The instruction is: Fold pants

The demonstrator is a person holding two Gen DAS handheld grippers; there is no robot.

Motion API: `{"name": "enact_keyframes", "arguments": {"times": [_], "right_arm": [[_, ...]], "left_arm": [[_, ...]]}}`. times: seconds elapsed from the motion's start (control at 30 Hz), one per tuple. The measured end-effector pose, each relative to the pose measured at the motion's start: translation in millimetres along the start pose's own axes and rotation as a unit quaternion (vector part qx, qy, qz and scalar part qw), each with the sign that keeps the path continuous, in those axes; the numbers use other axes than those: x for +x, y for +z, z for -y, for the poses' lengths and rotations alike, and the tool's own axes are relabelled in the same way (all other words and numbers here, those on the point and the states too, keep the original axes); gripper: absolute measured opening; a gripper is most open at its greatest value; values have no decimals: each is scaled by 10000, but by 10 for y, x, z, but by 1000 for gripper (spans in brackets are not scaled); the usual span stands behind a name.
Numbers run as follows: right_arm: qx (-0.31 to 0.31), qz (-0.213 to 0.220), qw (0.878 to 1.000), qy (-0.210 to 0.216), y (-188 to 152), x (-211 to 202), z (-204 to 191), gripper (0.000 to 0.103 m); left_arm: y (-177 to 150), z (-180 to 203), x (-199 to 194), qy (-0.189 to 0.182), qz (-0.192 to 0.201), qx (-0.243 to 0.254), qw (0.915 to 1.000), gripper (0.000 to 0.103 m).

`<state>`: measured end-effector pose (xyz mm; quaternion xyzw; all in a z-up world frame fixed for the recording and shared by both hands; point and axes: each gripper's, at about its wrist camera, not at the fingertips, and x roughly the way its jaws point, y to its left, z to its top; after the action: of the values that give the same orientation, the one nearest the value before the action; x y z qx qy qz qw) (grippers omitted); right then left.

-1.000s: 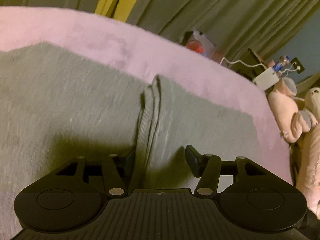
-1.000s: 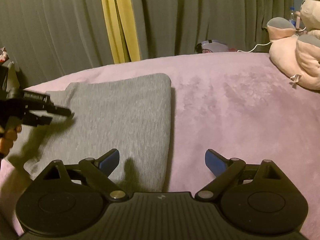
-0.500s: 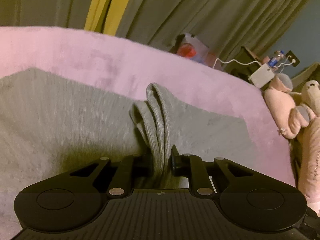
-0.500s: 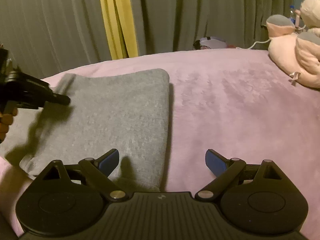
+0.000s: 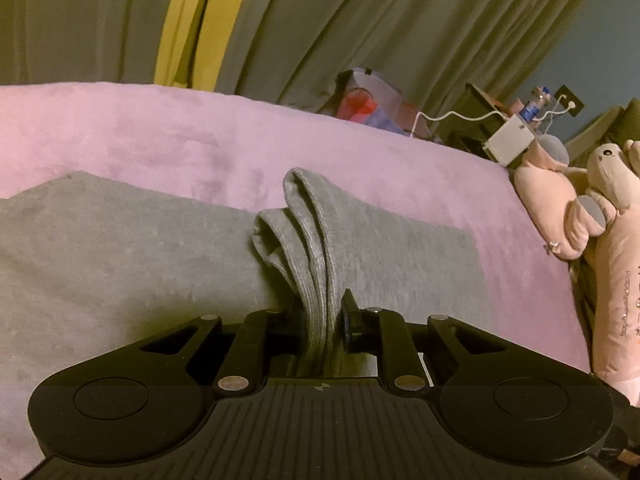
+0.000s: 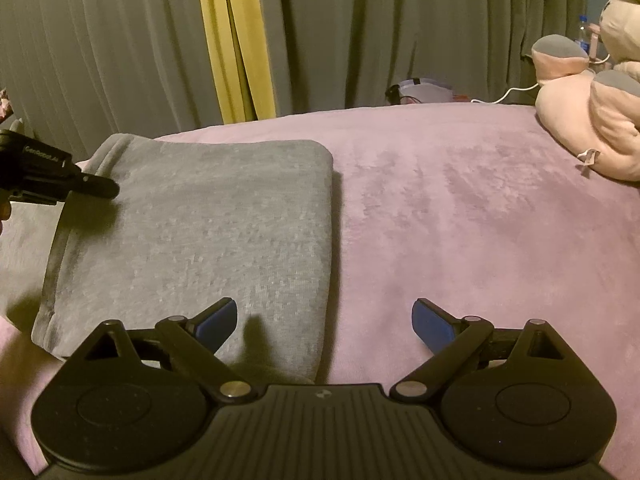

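Left gripper clamped on a bunched ridge of the grey pants: several layers of a ribbed edge stand up between the fingers and rise beyond the tips, the rest of the garment spreading flat to either side on the pink bedcover. The pinch gathers all layers at once, probably so the edge can be carried over as one piece for the next fold. Right gripper spread wide, nothing between the fingers; the left finger sits over the near corner of the pants, the right over bare cover, likely waiting to take the garment's right edge. Hidden: how deep the fabric runs into the left grip, the pants' left extent, cropped in both views. Plush toy partly cut off far right of the fingers.
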<state>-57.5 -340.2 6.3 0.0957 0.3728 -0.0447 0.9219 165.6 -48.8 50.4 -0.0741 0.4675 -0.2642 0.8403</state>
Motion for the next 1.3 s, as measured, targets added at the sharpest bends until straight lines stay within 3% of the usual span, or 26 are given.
{"name": "enact_keyframes", "arguments": {"times": [0.83, 0.93, 1.0, 1.1, 1.3], "right_arm": [[-8, 1, 10000, -63, 27, 54, 15, 96], [-4, -9, 10000, -60, 22, 51, 14, 96], [-7, -11, 10000, -67, 23, 50, 7, 97], [16, -38, 10000, -46, 25, 58, 3, 97], [-124, -49, 9999, -4, 19, 55, -63, 97]], "left_arm": [[-58, -258, -121, 530, 129, 98, 9985, 19], [-52, -321, -145, 382, 35, -112, 9992, 28], [-77, -376, -197, 245, -26, -129, 9996, 43], [-216, -445, -235, 144, -332, -117, 9993, 54], [-656, -494, -84, 243, -964, -77, 9950, 56]]}}
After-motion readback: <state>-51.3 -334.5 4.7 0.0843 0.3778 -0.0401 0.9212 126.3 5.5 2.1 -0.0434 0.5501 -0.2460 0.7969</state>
